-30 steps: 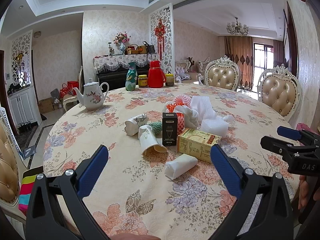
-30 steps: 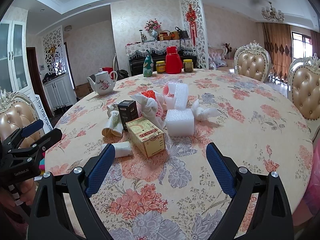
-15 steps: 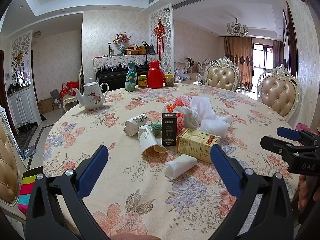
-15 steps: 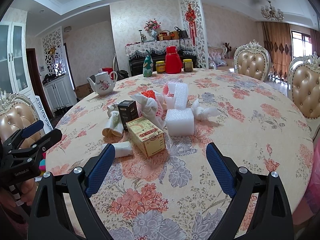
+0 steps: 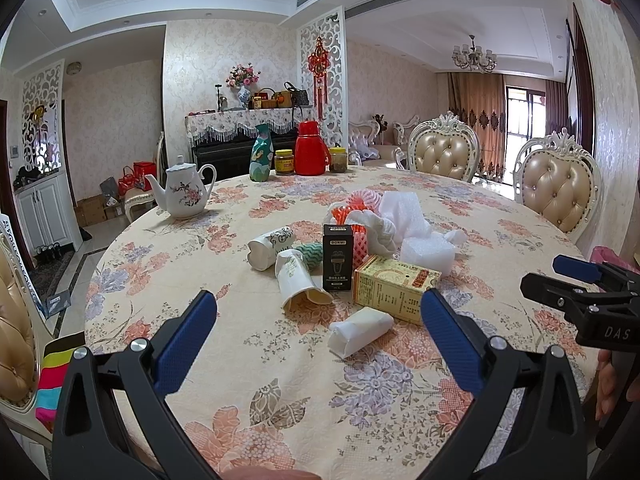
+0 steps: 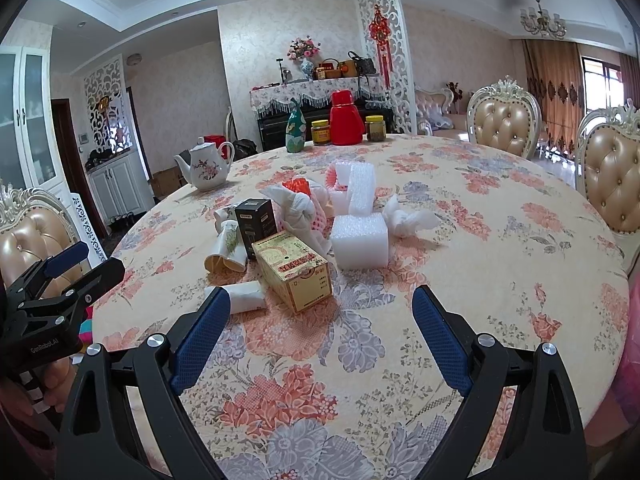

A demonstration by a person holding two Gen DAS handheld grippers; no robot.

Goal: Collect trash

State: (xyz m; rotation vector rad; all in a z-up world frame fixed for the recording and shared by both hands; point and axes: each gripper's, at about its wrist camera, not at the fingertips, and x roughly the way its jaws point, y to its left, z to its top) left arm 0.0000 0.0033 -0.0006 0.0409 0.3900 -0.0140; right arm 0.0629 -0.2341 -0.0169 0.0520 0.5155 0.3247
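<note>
Trash sits heaped mid-desk (image 5: 256,364) in the left wrist view: paper cup (image 5: 298,282), black box (image 5: 338,256), yellow carton (image 5: 394,286). Left tongs (image 5: 318,340) gape wide, empty, hovering short of it. From the right wrist view, right tongs (image 6: 320,336) also spread wide, empty, near the carton and foam block (image 6: 361,241).

The tabletop (image 5: 256,368) is covered by matt, textured floral cloth. A glossy white ceramic teapot (image 5: 185,194), matt cardboard boxes (image 6: 294,270), crumpled paper cups (image 5: 298,280) and soft white foam blocks (image 6: 360,240) are seen. Fingers (image 5: 182,344) are padded with ribbed blue rubber.
</note>
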